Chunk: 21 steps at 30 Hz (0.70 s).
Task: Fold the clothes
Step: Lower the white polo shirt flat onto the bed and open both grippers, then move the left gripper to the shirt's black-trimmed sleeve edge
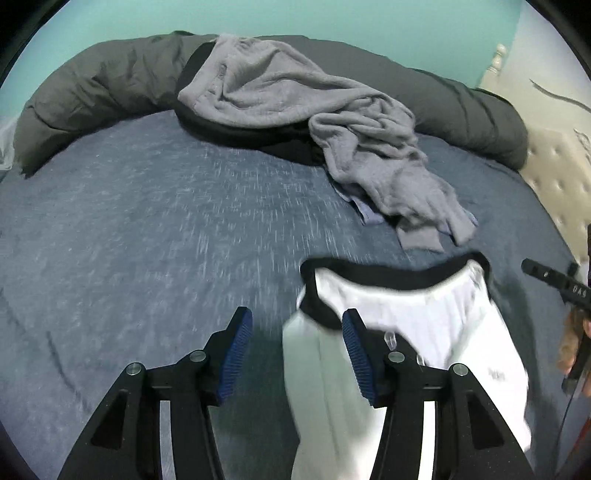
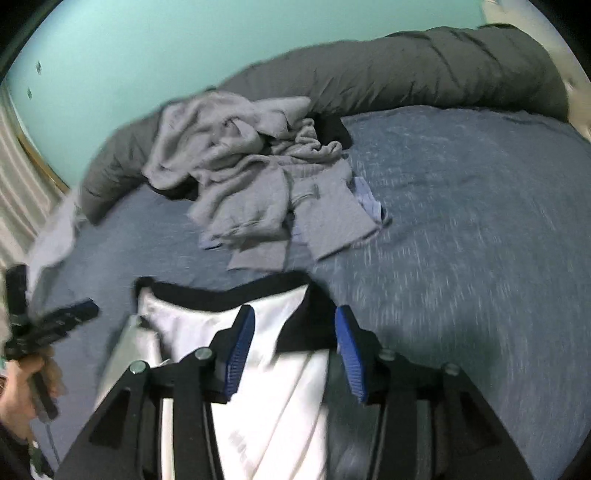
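**Both grippers spread wide at the white garment's black waistband**

We take the white garment (image 1: pixel 424 325) with its black waistband (image 1: pixel 391 275) as our landmark; it lies on the blue-grey bed sheet (image 1: pixel 147 221), on the near part of the bed.

Our left gripper (image 1: pixel 297 332) has its blue-padded fingers (image 1: pixel 236 350) held well apart. The left end of the waistband and a hanging fold of white cloth lie in the gap, close against the right-hand pad. We cannot tell whether that pad touches the fabric; nothing is clamped.

Our right gripper (image 2: pixel 295 332) is likewise spread wide. The right end of the waistband (image 2: pixel 310 325) sits between its pads (image 2: pixel 240 350), and white cloth runs back under the gripper body. Again the cloth is not pinched.

Beyond the garment, further up the bed, lies a crumpled heap of grey clothes (image 1: pixel 314 122) with a dark item (image 1: pixel 258 136) partly under it and a pale blue piece (image 2: pixel 365 199) showing at its edge. Behind the heap, a rolled dark grey duvet (image 1: pixel 92 92) runs along the teal wall (image 1: pixel 332 18). A tufted cream headboard (image 1: pixel 554 177) stands to the garment's right in the left wrist view.

No containers appear in either view.
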Tool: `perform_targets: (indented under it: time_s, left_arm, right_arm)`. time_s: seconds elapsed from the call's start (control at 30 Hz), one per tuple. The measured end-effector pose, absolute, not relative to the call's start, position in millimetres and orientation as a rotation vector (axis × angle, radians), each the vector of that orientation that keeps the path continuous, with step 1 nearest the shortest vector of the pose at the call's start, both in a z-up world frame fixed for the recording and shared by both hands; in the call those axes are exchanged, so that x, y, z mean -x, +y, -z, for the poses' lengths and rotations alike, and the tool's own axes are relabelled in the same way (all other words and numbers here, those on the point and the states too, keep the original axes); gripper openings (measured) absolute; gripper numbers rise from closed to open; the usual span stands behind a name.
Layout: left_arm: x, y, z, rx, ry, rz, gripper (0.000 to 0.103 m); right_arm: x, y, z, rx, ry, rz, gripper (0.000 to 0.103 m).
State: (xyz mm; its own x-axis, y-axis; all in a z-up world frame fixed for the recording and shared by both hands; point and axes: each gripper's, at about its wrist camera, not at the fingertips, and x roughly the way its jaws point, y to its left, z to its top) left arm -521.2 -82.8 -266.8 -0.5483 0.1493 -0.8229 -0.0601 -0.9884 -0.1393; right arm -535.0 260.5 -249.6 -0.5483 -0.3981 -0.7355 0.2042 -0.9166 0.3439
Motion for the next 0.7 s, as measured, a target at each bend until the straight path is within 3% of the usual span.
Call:
perform_targets:
  time_s: [0.4, 0.6, 0.7]
  left_arm:
    - [409, -96, 296, 1.477, -0.126, -2.642, 0.054]
    - [379, -101, 308, 1.530, -0.152, -2.645, 0.052]
    - [370, -98, 314, 1.544, -0.141, -2.645, 0.043]
  right_arm:
    - [351, 299, 256, -1.232, -0.495, 2.560, 0.046]
    - [309, 309, 268, -1.217, -0.606, 2.566, 0.046]
    - [300, 309, 271, -1.182, -0.595, 2.566, 0.046]
